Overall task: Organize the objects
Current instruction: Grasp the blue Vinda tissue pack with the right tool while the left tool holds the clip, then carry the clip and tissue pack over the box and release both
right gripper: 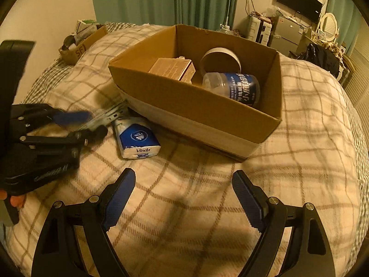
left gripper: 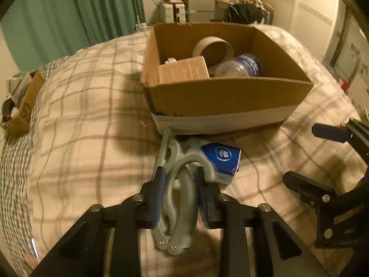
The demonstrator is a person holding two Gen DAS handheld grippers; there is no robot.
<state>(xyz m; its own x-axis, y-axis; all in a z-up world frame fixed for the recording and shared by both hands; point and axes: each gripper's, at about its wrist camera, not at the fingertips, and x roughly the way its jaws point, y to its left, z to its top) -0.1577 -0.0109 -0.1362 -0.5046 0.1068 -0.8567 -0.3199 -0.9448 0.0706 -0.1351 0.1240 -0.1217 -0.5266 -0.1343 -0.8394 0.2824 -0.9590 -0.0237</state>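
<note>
- Done so far: a brown carton [right gripper: 171, 68], a tape roll [right gripper: 221, 58] and a clear jar [right gripper: 233, 87] lie in the cardboard box [right gripper: 196, 106].
- Left: my left gripper [left gripper: 178, 184] straddles the grey clamp [left gripper: 175, 184] near the box; I cannot tell whether it grips.
- The tissue pack [right gripper: 138, 138] waits just right of it — my right gripper [right gripper: 184, 198] hangs open, empty.
- A smaller box [right gripper: 78, 46] sits far left.

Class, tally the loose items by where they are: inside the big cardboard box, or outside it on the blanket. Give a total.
Inside the big cardboard box: 3 (small brown carton, tape roll, blue-labelled jar)
On the blanket: 2 (tissue pack, grey clamp tool)
Total: 5
</note>
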